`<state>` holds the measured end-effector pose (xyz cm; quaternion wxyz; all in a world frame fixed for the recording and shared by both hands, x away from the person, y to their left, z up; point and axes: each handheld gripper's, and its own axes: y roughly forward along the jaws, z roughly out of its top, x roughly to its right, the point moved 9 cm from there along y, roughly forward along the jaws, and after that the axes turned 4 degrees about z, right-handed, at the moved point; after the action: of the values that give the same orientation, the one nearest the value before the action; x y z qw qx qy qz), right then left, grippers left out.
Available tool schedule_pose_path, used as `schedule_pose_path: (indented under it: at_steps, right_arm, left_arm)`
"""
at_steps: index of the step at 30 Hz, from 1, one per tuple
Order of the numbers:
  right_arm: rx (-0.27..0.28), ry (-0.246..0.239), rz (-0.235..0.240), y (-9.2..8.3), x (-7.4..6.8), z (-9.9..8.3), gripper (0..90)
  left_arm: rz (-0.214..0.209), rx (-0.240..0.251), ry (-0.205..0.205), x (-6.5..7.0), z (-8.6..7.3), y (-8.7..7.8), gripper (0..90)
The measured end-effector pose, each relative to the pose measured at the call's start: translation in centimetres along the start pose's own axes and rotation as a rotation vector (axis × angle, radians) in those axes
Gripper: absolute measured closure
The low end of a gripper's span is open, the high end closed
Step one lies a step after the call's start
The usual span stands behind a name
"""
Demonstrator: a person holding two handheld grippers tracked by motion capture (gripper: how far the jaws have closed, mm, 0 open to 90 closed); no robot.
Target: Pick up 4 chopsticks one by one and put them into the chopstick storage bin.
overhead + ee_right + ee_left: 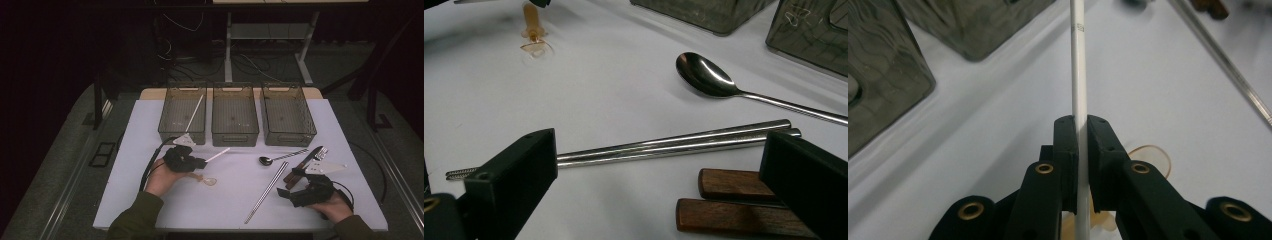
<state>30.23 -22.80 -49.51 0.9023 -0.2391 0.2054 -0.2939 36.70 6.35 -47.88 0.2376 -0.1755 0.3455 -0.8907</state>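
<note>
Left claw (pixel 1082 145): clenched on a white chopstick (pixel 1078 75); the two black jaws pinch the stick from either side, and it runs straight up between them and out past their tips.
White chopstick: in the high view it sticks out from the left claw (pixel 200 162) toward the right, its free end pointing up at the middle bin (pixel 235 120), above the white counter (pixel 150 125).
Amber spoon (pixel 207 181): a small translucent piece lying on the counter just beside the left hand (pixel 162 182).
Right claw (pixel 659 170): released, jaws standing wide apart with nothing pressed between them; it sits low over the counter's right side.
Under the right claw: a pair of metal chopsticks (pixel 674 145) lies side by side across the gap between the jaws; two wooden handles (pixel 734 200) lie just nearer the camera.
Metal spoon (pixel 706 75): on the counter beyond the metal chopsticks, bowl up, apart from them.
Bins: three grey see-through bins in a row at the counter's far edge; the left bin (pixel 172 120) holds another white chopstick (pixel 195 112), leaning.
</note>
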Motion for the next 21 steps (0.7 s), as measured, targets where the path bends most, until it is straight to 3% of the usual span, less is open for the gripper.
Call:
schedule_pose_path:
  at_steps: [9,21]
  right_arm:
    - [0.002,0.004,-0.002,0.0,0.0,0.0,2.3]
    - [0.004,0.002,-0.002,0.0,0.0,0.0,2.3]
  left_arm:
    - [-0.008,0.131,-0.044,-0.2,1.3,-1.4,83.4]
    - [0.052,0.261,-0.061,-1.2,2.2,-3.2,83.4]
